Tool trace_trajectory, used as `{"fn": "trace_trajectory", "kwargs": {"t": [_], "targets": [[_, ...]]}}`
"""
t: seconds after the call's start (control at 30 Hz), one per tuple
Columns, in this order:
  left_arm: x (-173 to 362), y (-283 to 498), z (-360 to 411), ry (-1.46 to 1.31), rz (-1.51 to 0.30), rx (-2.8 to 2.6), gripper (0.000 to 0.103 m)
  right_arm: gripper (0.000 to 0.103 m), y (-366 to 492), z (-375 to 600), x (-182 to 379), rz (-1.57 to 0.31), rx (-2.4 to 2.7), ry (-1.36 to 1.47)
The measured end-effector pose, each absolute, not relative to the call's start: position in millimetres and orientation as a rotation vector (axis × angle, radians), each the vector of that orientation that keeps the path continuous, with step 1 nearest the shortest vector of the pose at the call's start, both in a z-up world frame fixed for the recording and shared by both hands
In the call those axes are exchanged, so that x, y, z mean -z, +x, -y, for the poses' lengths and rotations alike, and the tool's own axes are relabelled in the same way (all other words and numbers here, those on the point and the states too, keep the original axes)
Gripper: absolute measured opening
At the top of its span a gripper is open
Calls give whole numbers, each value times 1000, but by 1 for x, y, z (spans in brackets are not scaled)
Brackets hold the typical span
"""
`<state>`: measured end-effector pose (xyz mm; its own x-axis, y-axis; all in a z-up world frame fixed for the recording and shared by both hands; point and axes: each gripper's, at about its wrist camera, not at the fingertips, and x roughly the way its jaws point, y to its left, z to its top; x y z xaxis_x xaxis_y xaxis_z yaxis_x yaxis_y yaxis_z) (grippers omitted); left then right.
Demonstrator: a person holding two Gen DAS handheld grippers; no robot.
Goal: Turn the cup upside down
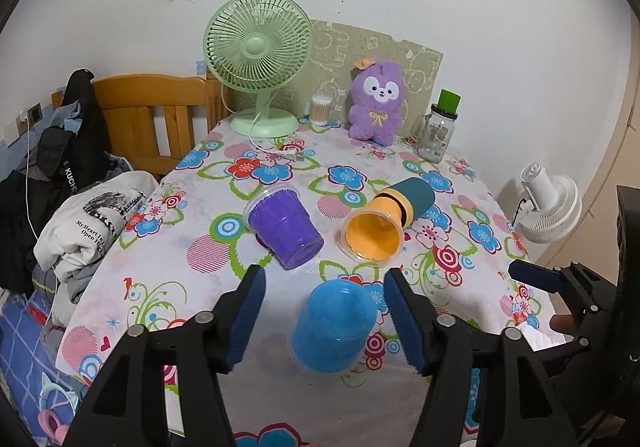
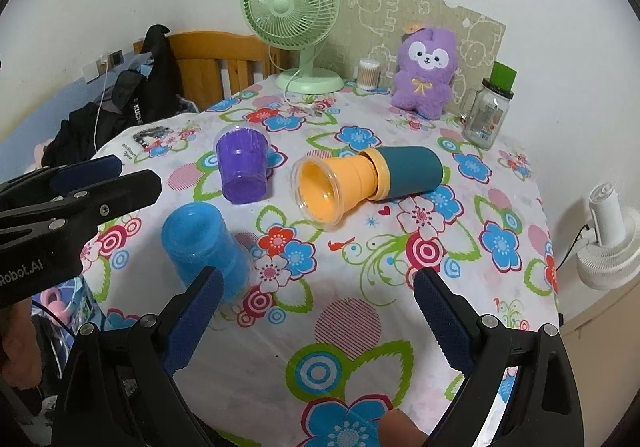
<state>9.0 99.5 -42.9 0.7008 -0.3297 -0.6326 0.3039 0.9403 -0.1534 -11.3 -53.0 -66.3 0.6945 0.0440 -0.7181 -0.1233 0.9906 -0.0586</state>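
A blue plastic cup (image 1: 334, 325) stands upside down on the flowered tablecloth (image 1: 192, 279), between and just beyond my left gripper's (image 1: 325, 313) open fingers, untouched. It also shows in the right wrist view (image 2: 202, 247), left of my open, empty right gripper (image 2: 318, 313). A purple cup (image 1: 286, 227) stands upside down farther back, also in the right wrist view (image 2: 243, 167). An orange cup (image 1: 374, 231) lies on its side, its base stuck in a teal cup (image 1: 416, 197); both show in the right wrist view (image 2: 328, 187).
At the table's back stand a green fan (image 1: 258, 63), a cotton-swab jar (image 1: 321, 110), a purple plush toy (image 1: 376, 101) and a glass jar with a green lid (image 1: 436, 129). Clothes (image 1: 92, 223) pile at the left edge. A white fan (image 1: 550, 209) sits beyond the right edge.
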Motion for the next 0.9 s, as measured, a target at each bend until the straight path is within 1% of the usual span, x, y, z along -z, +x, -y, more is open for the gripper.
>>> {"fn": "trace_trajectory", "kwargs": {"t": [0.07, 0.23, 0.4, 0.5, 0.7, 0.9], "targets": [[42, 8, -102, -40, -708, 345, 75, 97, -11, 50, 66, -800, -91, -109], [41, 8, -108, -47, -708, 338, 84, 97, -11, 45, 66, -806, -93, -114], [41, 9, -111, -50, -712, 331, 97, 97, -10, 40, 64, -801, -94, -125], [41, 10, -111, -37, -711, 322, 103, 97, -9, 38, 62, -799, -89, -129], [41, 12, -113, -23, -715, 316, 103, 97, -5, 37, 60, -795, -28, -130], [26, 14, -118, -33, -651, 304, 103, 97, -7, 40, 38, -720, 55, -123]]}}
